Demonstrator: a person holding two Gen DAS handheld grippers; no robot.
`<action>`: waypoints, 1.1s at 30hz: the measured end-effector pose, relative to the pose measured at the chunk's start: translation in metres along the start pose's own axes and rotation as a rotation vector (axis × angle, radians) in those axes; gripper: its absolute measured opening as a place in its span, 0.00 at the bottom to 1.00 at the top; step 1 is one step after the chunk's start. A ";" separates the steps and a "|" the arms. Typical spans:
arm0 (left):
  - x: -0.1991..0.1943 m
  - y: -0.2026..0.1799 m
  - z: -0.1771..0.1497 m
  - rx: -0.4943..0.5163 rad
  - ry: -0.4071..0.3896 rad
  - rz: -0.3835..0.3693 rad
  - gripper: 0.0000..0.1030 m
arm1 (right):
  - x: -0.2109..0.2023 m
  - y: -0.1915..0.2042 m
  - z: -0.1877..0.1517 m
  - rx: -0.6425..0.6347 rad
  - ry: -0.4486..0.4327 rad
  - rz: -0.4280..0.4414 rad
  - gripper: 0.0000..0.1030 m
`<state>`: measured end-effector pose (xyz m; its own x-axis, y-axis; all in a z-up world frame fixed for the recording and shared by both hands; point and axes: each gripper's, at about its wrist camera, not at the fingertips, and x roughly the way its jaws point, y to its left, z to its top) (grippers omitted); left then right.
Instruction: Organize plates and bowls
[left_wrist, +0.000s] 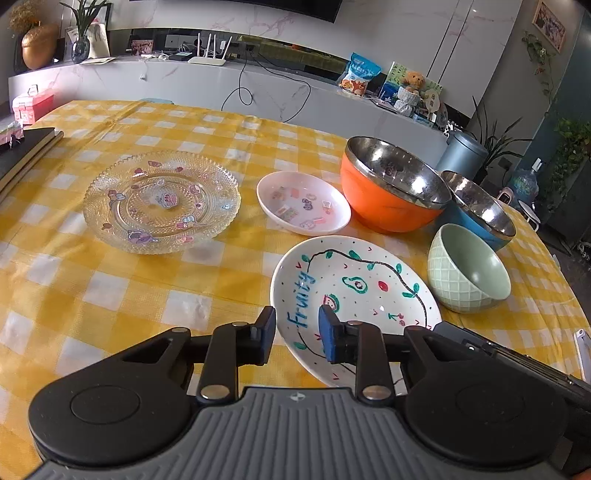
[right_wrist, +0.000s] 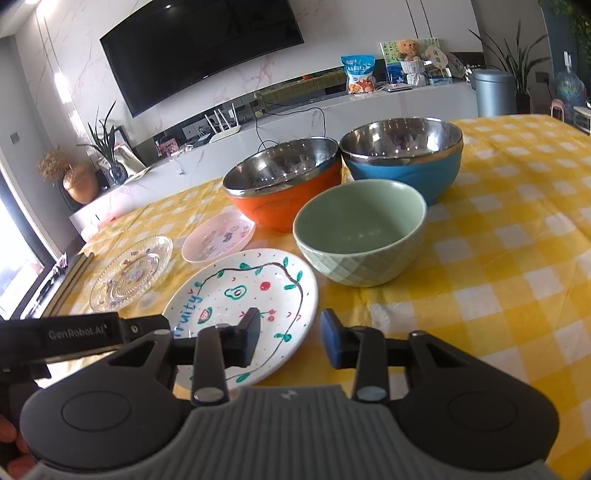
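A: Plates and bowls, left to right: clear patterned glass plate (left_wrist: 161, 202), small pink dish (left_wrist: 303, 203), white "Fruity" painted plate (left_wrist: 354, 295), orange steel-lined bowl (left_wrist: 391, 184), green ceramic bowl (left_wrist: 467, 269), blue steel-lined bowl (left_wrist: 480, 210). All separate on yellow checked tablecloth (left_wrist: 110, 288); nothing stacked.

B: Orientation: all upright, round, no long axis. Left gripper (left_wrist: 297, 338), right gripper (right_wrist: 290, 338): part-open at painted plate's near rim, grasping nothing.

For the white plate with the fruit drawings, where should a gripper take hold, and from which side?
Probably the near rim of the white plate, approached low from the person's side. The plate is shallow with an upturned edge, so one finger can go over the rim and one under it. The green bowl stands close on its far right side, so that edge is more crowded.
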<state>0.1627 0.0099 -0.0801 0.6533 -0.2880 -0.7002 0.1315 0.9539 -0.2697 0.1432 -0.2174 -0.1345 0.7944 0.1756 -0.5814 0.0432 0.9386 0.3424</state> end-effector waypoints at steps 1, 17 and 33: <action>0.001 0.001 0.000 -0.010 -0.008 0.003 0.31 | 0.002 -0.001 -0.001 0.006 0.000 0.003 0.26; 0.024 0.010 0.003 -0.056 -0.052 -0.009 0.27 | 0.029 -0.023 0.004 0.139 -0.002 0.020 0.17; 0.008 0.005 0.006 -0.014 -0.102 0.019 0.17 | 0.021 -0.023 0.007 0.145 -0.010 0.053 0.09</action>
<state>0.1730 0.0126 -0.0833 0.7280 -0.2590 -0.6347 0.1085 0.9577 -0.2664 0.1636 -0.2371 -0.1491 0.8039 0.2198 -0.5526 0.0875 0.8754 0.4754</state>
